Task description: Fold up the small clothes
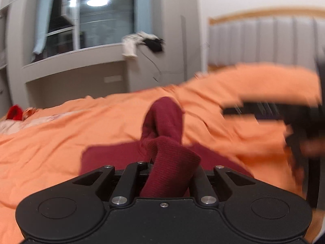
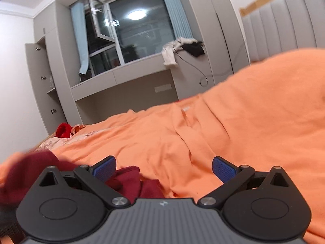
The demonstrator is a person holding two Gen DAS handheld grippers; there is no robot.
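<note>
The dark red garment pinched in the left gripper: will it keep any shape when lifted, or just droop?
Probably droop: the dark red garment bunches and folds over itself at the left gripper, while the rest lies flat on the orange bedcover. Its ribbed knit looks soft and likely grippy, not slippery. It seems light.

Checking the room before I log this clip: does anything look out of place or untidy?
Yes. White and black clothes are dumped on the window ledge, one white piece hanging over its edge. The window sash hangs open at a tilt. A red garment lies crumpled at the far edge of the orange bedspread.
</note>
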